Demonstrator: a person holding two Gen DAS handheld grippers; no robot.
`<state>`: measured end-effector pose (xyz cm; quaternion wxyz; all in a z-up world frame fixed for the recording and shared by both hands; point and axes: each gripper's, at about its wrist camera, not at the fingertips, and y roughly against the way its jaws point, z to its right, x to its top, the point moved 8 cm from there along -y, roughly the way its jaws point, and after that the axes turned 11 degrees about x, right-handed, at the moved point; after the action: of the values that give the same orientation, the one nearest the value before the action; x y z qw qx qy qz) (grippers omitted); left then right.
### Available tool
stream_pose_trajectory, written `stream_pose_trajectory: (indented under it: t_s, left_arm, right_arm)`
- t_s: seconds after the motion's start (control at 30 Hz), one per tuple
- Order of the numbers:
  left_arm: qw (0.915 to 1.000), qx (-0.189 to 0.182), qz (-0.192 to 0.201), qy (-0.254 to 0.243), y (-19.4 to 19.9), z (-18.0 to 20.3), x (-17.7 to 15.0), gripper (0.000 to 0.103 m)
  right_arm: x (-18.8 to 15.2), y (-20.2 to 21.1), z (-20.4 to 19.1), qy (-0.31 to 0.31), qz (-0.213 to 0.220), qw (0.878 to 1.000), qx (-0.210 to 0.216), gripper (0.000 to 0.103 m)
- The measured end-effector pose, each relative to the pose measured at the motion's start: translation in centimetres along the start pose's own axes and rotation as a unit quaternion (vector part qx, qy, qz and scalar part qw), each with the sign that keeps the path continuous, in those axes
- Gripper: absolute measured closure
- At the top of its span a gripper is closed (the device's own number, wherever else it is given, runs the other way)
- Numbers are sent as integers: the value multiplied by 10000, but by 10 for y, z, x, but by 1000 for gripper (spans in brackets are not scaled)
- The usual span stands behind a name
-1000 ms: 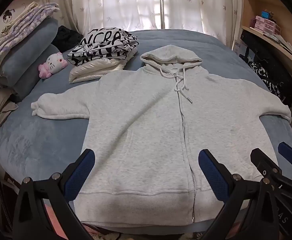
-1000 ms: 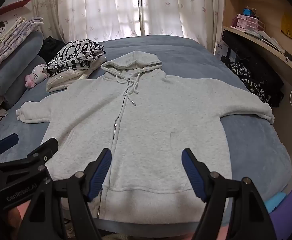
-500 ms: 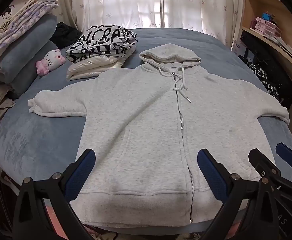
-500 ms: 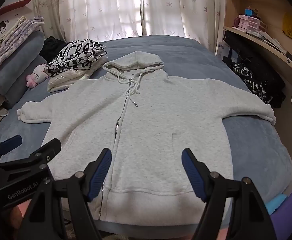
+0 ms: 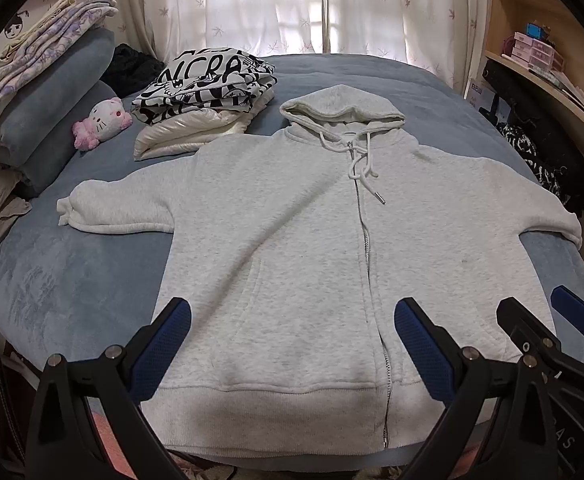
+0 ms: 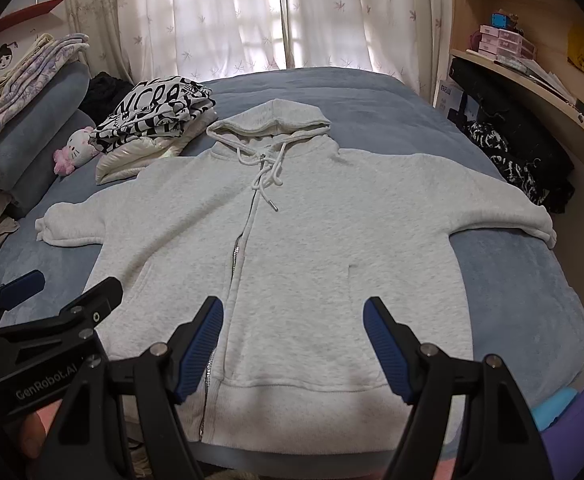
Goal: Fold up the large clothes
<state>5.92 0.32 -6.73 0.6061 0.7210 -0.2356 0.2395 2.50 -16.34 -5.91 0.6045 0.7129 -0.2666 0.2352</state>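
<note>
Left gripper (image 5: 292, 340), black frame with blue ribbed pads: jaws spread wide, nothing between them, poised above the hem. Its side shows in the right wrist view, white lettering "GenRobot.AI" readable on the frame. Right gripper (image 6: 294, 344), same build: jaws also wide apart and empty, over the lower front right of the zipper.

Pale grey fleece zip-front hoodie (image 5: 312, 248) lies flat, front up, on the blue plush bedspread (image 5: 64, 280). Long axis runs near to far: ribbed hem at the near bed edge, hood at the far end, pointing toward the window. Zipper closed along the midline. Both sleeves stretched out sideways, cuffs near the bed's left and right edges. White drawstrings lie loosely crossed below the collar.

Beyond the left sleeve: folded black-and-white printed garment (image 5: 208, 80), large letters "NCRA" legible, stacked on a folded glossy cream garment (image 5: 188, 136). Pink-and-white cat plush toy (image 5: 102, 122) to its left.

Far: white leaf-patterned curtains (image 5: 292, 4).
</note>
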Motion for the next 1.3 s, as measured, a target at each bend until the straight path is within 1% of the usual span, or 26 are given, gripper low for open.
stream_pose_trajectory:
  t_s: [0.87, 1.3]
  left_arm:
    - [10000, 17, -12, -22, -1, 0, -1, 3]
    - [10000, -6, -32, -45, -4, 3, -1, 3]
  right_arm:
    - [0, -4, -7, -29, 7, 10000, 71, 30]
    - [0, -1, -4, -44, 26, 9999, 99, 30]
